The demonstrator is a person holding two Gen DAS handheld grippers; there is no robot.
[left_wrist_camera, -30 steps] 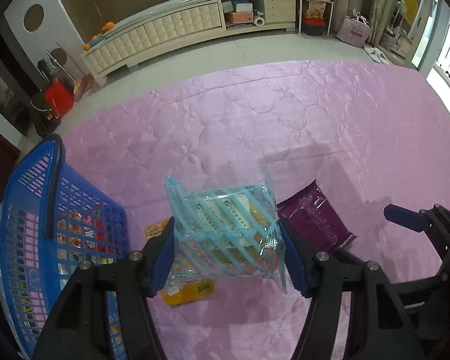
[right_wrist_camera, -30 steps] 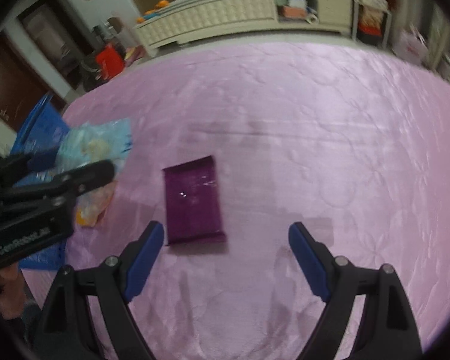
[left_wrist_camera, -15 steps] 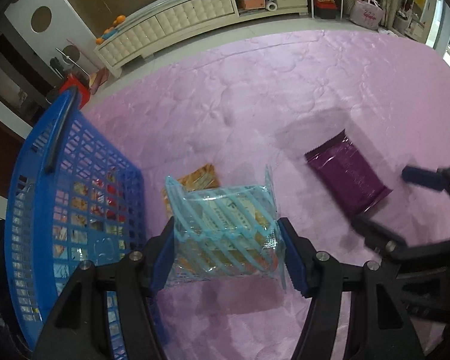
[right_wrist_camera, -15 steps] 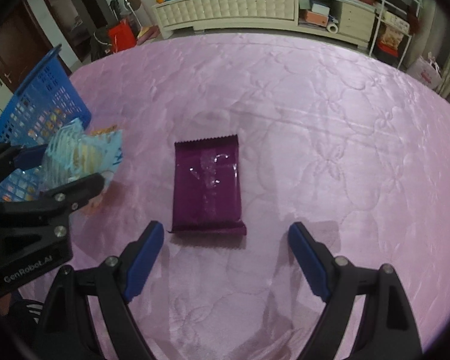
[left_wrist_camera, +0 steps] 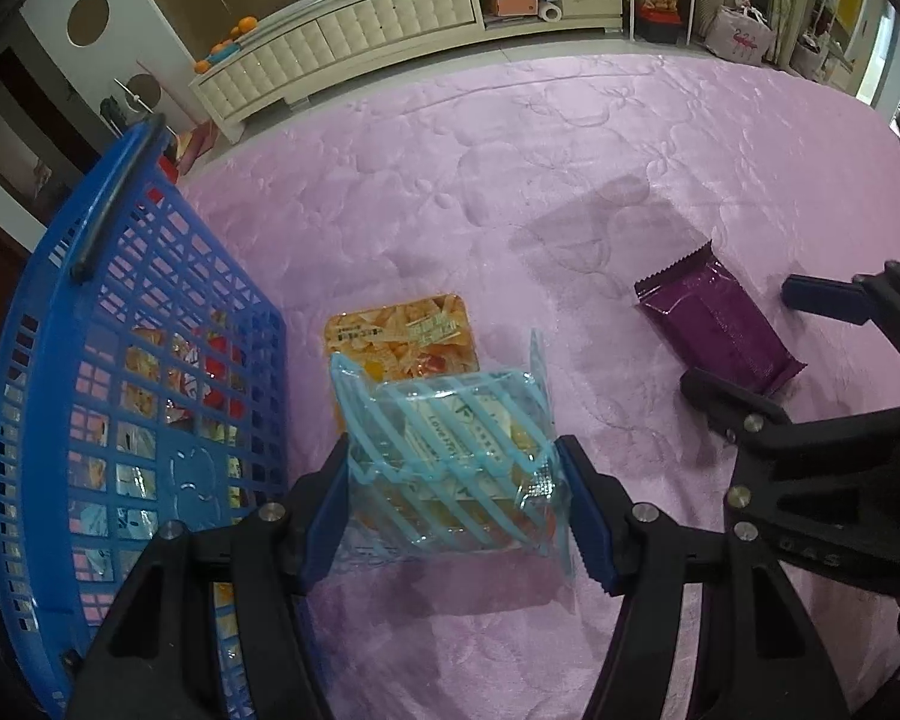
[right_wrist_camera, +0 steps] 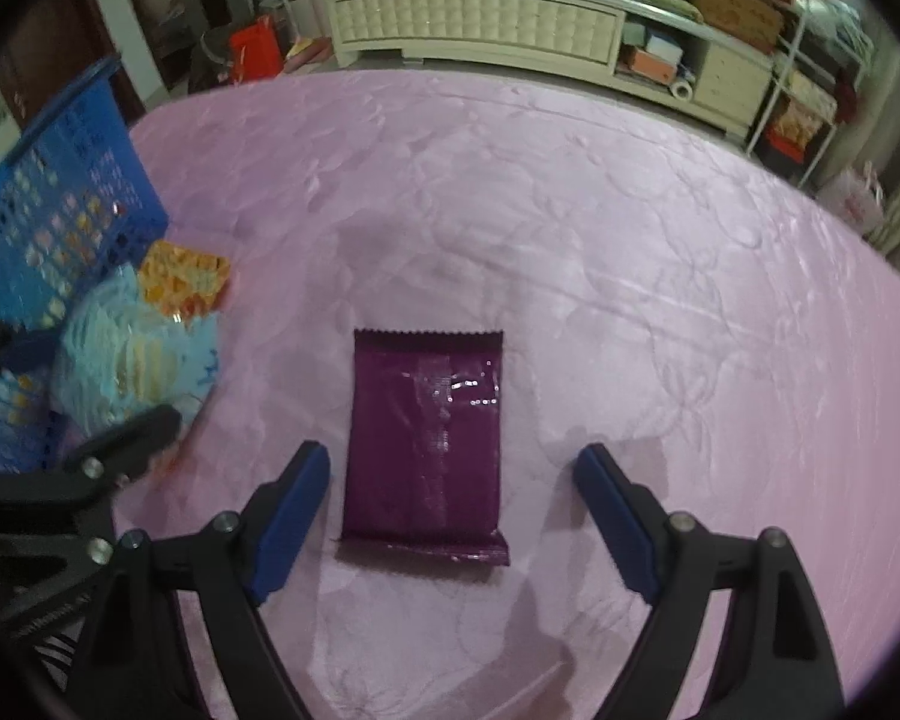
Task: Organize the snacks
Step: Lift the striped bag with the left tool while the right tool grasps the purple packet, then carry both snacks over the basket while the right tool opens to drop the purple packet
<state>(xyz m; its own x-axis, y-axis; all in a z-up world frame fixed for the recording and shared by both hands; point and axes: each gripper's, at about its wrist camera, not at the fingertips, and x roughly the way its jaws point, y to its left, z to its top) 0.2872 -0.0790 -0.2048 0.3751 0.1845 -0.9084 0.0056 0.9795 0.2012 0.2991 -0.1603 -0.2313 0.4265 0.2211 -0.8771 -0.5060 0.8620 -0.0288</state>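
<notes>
My left gripper (left_wrist_camera: 453, 474) is shut on a light blue striped snack bag (left_wrist_camera: 450, 456), carried above the pink cover beside the blue basket (left_wrist_camera: 48, 324). The same bag (right_wrist_camera: 132, 354) shows blurred at the left of the right wrist view. A purple snack packet (right_wrist_camera: 426, 444) lies flat on the cover, its lower half between the jaws of my right gripper (right_wrist_camera: 450, 480). Those jaws are closing and stand clear of the packet's sides. The purple packet (left_wrist_camera: 720, 330) also shows at the right of the left wrist view. An orange snack pack (left_wrist_camera: 402, 336) lies just beyond the held bag.
The basket holds several snack packs behind its lattice wall. A pink quilted cover (right_wrist_camera: 570, 210) spreads under everything. Beyond its far edge stand a long white cabinet (right_wrist_camera: 480, 18), shelves with boxes and a red container (right_wrist_camera: 255, 51) on the floor.
The left gripper has carried the blue bag toward the basket, uncovering the orange pack. The right gripper has come down over the purple packet, rolled to line up with it, and its jaws have narrowed.
</notes>
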